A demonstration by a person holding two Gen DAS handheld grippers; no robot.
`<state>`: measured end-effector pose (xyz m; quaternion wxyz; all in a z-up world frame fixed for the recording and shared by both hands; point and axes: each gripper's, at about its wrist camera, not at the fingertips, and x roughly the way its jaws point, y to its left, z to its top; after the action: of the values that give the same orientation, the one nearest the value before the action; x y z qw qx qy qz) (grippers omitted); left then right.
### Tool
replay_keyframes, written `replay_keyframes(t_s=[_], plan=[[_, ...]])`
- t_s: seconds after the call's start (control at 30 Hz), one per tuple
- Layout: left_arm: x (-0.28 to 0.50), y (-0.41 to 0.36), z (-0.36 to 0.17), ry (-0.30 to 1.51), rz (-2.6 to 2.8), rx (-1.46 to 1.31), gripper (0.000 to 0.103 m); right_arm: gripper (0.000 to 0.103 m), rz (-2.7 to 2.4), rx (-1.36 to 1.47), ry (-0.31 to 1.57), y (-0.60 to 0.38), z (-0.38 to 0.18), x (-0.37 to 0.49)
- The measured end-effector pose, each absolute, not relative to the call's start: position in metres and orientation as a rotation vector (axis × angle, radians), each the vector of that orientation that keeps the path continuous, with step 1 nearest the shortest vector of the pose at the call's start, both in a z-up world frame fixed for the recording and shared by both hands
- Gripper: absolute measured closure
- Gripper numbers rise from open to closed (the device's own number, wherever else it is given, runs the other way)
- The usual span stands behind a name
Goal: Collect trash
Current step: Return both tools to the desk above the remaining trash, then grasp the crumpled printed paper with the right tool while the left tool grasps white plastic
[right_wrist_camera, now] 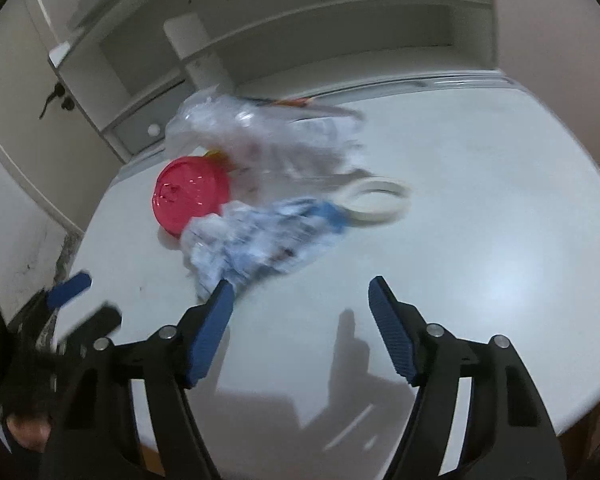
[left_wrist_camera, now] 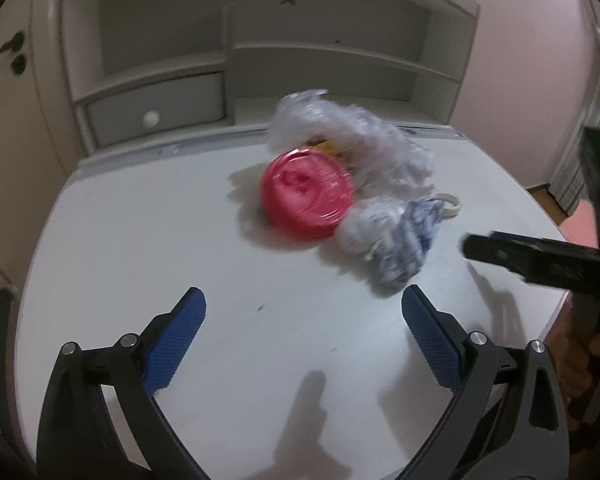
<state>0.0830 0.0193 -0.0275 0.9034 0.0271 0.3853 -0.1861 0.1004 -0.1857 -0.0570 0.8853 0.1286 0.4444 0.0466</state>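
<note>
Left gripper [left_wrist_camera: 304, 312]: jaws apart, nothing between, over bare white table [left_wrist_camera: 120, 260]. Right gripper [right_wrist_camera: 300, 300]: jaws apart, empty; left pad tip at the near edge of a crumpled blue-and-white wrapper [right_wrist_camera: 260, 244]. Trash lies mid-table, blurred: wrapper, red lid [right_wrist_camera: 190, 196] touching it, clear plastic bag [right_wrist_camera: 268, 136] behind, white tape ring [right_wrist_camera: 380, 200] alongside. Open tabletop near side and right. Shelf unit [left_wrist_camera: 260, 60] closes the far edge.

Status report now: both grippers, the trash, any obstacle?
Left gripper open, empty. Right gripper open, empty. Trash on table: red lid, clear plastic bag, blue-white wrapper, tape ring. Nothing in the way.
</note>
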Motion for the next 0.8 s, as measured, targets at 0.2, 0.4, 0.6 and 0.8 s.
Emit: replay_keyframes(t_s=[0.2,0.4,0.6,0.8], plan=[[0.088,0.031,-0.034,0.797,-0.395,0.038,0.007,0.038,0.088,0.303,0.927,-0.169,-0.063,0.123],[0.088,0.029,-0.035,0.793,-0.408,0.036,0.007,0.042,0.114,0.353,0.938,-0.163,-0.061,0.135],[0.094,0.023,-0.036,0.792,-0.4,0.043,0.007,0.045,0.103,0.378,0.983,-0.167,-0.077,0.139],[0.103,0.002,-0.039,0.798,-0.402,0.074,0.007,0.064,0.126,0.323,0.97,-0.169,-0.068,0.131]])
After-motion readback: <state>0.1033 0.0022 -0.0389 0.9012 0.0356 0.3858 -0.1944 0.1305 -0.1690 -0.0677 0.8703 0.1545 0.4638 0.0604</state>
